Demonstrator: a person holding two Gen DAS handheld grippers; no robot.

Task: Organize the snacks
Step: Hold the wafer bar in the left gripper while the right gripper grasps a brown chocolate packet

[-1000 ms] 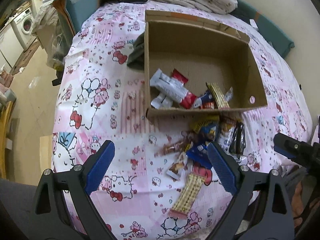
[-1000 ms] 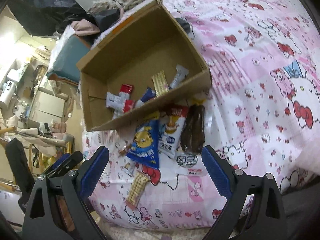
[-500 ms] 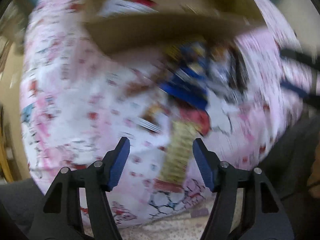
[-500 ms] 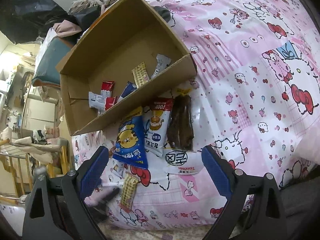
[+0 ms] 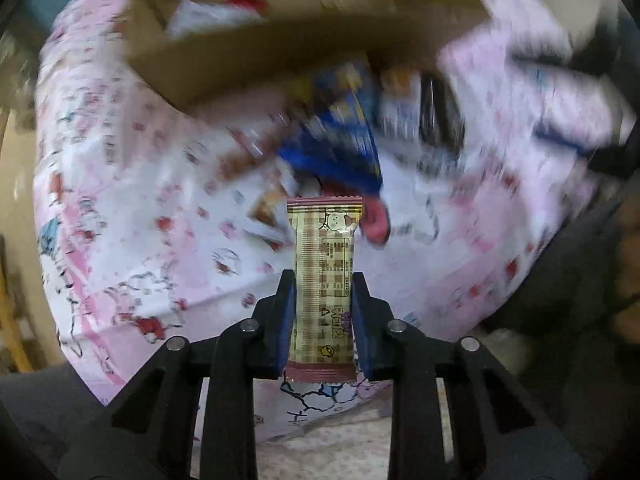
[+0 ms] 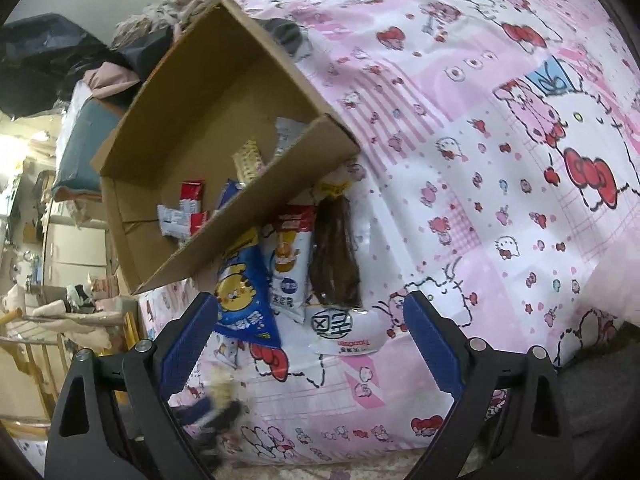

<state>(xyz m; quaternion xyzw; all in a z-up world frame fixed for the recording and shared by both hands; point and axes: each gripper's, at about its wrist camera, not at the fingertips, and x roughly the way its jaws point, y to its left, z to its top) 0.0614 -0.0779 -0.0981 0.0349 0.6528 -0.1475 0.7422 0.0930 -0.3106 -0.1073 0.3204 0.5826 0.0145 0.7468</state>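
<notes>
A: left gripper [image 5: 322, 316]; state?

B: closed on the wafer bar [image 5: 323, 280], pads pinching the long edges of its lower half; wrapper sticks straight up centre frame, top crimp free; rest of the left view is smeared with motion blur.

A: how does it handle?

B: my guess, light, thin foil or plastic wrap, slick; the contents probably stiff but brittle, so a hard squeeze could crack them; side pinch looks fine, bar sits straight between the pads, no visible droop.

A: right gripper [image 6: 310, 326]?

B: wide open, holding nothing; hovers over the bed [image 6: 500, 184], lower centre of the right view.

A: what's under it?

B: loose packets between the blue pads; blue chip bag [image 6: 240, 300], white snack pack [image 6: 289, 264], dark brown packet [image 6: 335, 258], a white packet [image 6: 348, 330] nearest the camera; all flat on the sheet just in front of the cardboard box [image 6: 208, 120].

A: handling on those?

B: soft crinkly bags, likely light and air-puffed, slippery; lying flat on soft bedding so pads may sink; best to take an edge seam or corner, not the belly.

A: box contents?

B: a few packets already inside, upper left of the right view; red and white ones plus a tan bar; box open on top, near wall low.

A: step?

B: looks like carrying the bar toward the box; most of the pile not yet sorted.
</notes>
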